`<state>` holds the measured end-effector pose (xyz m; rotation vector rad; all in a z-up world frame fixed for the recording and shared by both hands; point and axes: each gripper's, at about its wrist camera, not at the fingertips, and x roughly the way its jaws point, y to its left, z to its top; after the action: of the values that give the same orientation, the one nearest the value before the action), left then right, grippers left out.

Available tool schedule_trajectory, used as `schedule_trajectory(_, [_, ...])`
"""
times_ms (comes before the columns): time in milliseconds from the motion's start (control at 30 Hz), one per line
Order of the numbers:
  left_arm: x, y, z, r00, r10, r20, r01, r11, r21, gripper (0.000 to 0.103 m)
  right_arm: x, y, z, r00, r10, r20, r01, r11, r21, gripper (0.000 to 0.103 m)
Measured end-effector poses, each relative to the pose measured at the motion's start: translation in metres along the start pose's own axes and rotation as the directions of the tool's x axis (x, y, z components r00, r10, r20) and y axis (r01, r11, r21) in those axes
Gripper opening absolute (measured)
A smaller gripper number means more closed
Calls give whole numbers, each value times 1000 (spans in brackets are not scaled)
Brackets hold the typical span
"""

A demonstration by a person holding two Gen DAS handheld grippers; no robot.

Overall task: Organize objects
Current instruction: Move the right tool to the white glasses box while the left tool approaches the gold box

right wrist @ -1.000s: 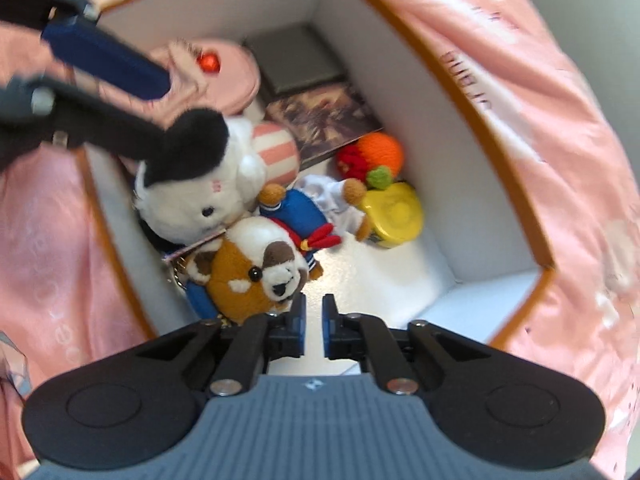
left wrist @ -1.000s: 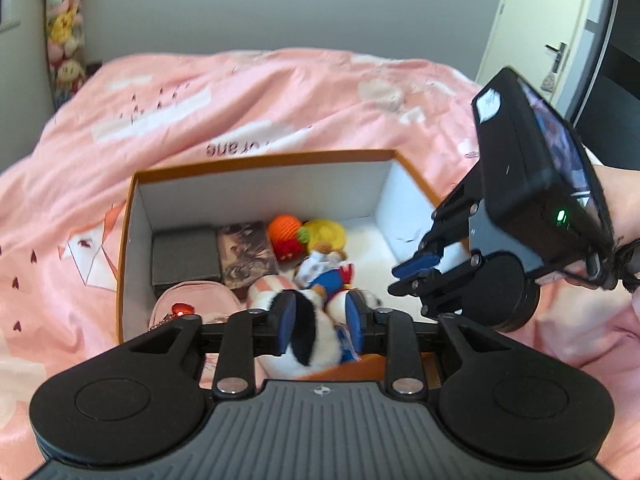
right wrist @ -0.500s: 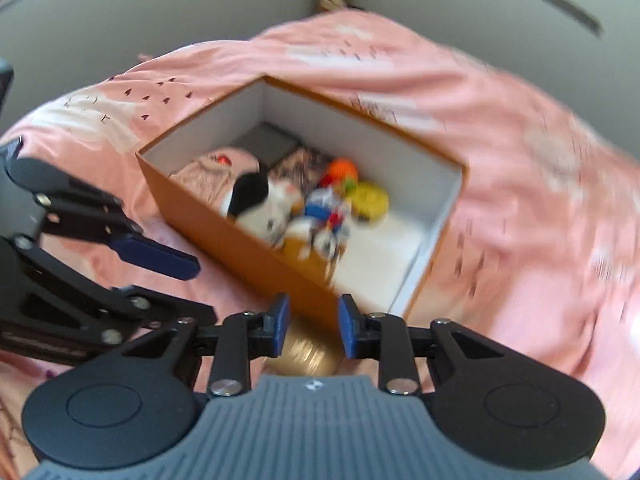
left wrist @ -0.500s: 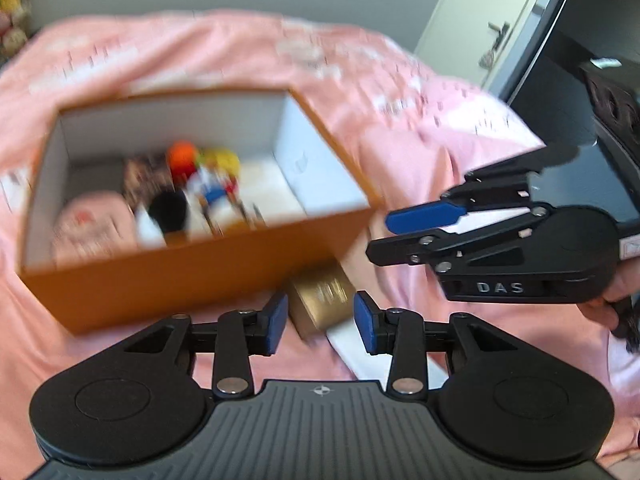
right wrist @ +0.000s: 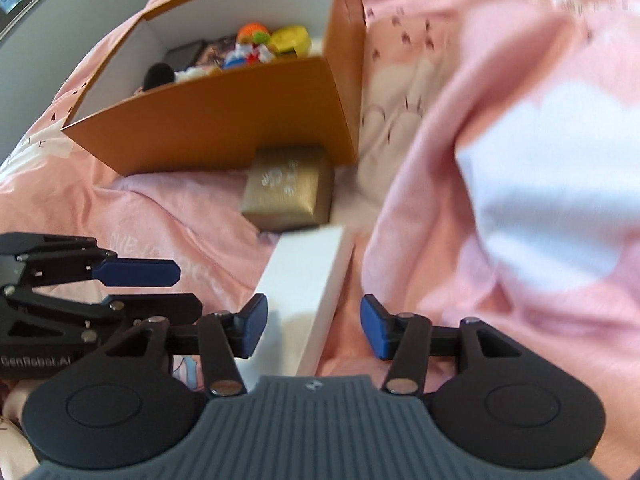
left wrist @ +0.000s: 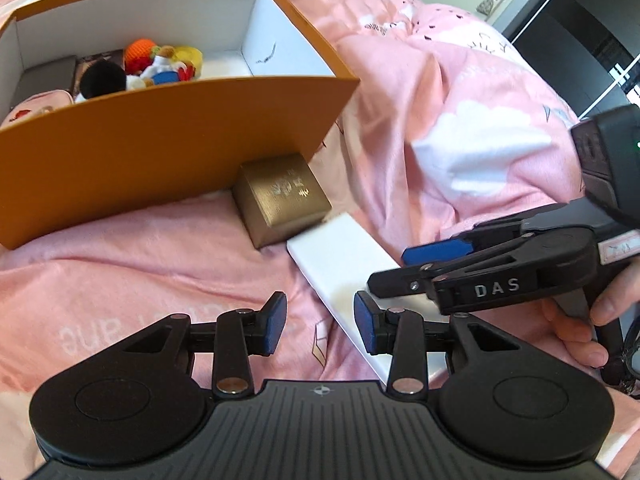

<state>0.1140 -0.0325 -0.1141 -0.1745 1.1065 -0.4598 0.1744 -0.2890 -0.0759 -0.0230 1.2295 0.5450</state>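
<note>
Your left gripper (left wrist: 320, 326) hangs with its fingers apart over the pink duvet (left wrist: 132, 264), empty. Your right gripper (right wrist: 312, 326) is spread wide, straddling one flat white box (right wrist: 308, 280) without touching it; in the left view its side reads "DAS". Just beyond lies one gold box (left wrist: 282, 196) with unreadable embossed writing, touching the white box and tucked against one orange storage box (left wrist: 160, 136). Inside that sit plush toys (left wrist: 160, 66), count unclear. The near wall hides the rest.
</note>
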Motion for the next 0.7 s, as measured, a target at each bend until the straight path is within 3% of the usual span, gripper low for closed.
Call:
schedule_trajectory(333, [1, 3, 0, 1000, -4, 1, 4, 1000, -24, 45, 28, -11, -15, 987, 148, -64, -139, 982, 127, 57])
schedule_trajectory(600, [-11, 10, -1, 999, 15, 45, -13, 998, -59, 45, 15, 1, -19, 986, 161, -43, -154, 979, 133, 38])
schedule_trajectory(700, [-16, 14, -2, 998, 21, 57, -16, 997, -77, 45, 7, 13, -19, 983, 177, -38, -172, 979, 110, 37])
